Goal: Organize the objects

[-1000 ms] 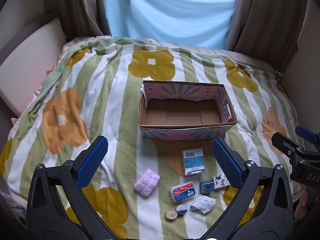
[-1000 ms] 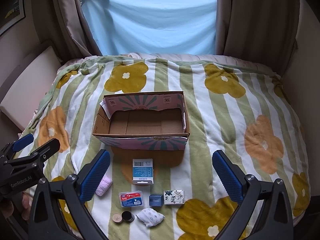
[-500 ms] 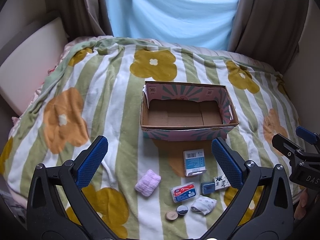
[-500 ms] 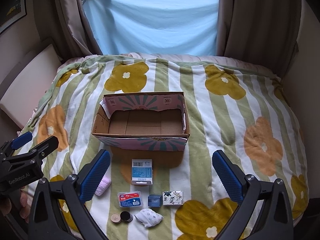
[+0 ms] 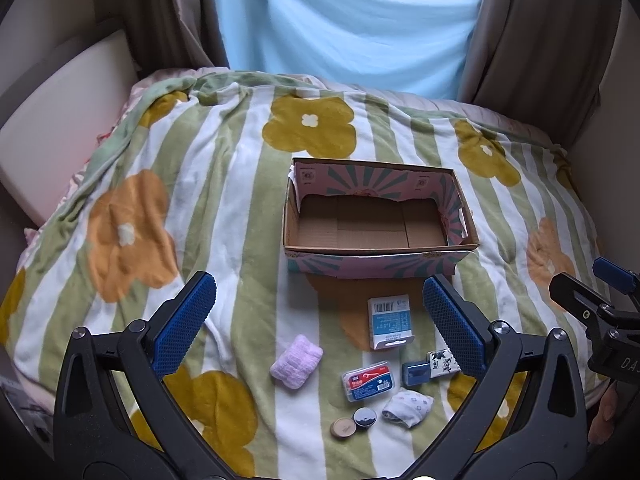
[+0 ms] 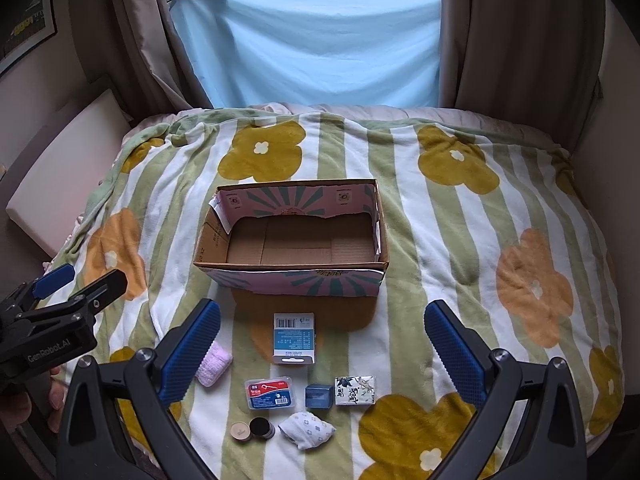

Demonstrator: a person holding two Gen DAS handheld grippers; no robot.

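Note:
An empty cardboard box (image 5: 380,258) (image 6: 296,280) with pink patterned walls sits mid-bed. In front of it lie a blue-white carton (image 5: 390,322) (image 6: 294,338), a pink folded cloth (image 5: 296,367) (image 6: 214,363), a clear case with a red-blue label (image 5: 370,381) (image 6: 271,393), a small blue box (image 5: 415,373) (image 6: 319,396), a floral box (image 5: 443,363) (image 6: 355,390), a white patterned cloth (image 5: 407,406) (image 6: 307,430) and two round tins (image 5: 343,427) (image 6: 261,427). My left gripper (image 5: 318,282) and right gripper (image 6: 322,309) hover above these items, both open and holding nothing.
A green-striped flower blanket (image 5: 224,208) covers the bed. A cream padded panel (image 5: 60,120) runs along the left side, a wall along the right, and brown curtains with a blue sheet (image 6: 312,40) at the far end. A hand shows at each view's lower edge.
Both views have shifted only slightly. The objects on the blanket lie where they were, and both grippers stay open.

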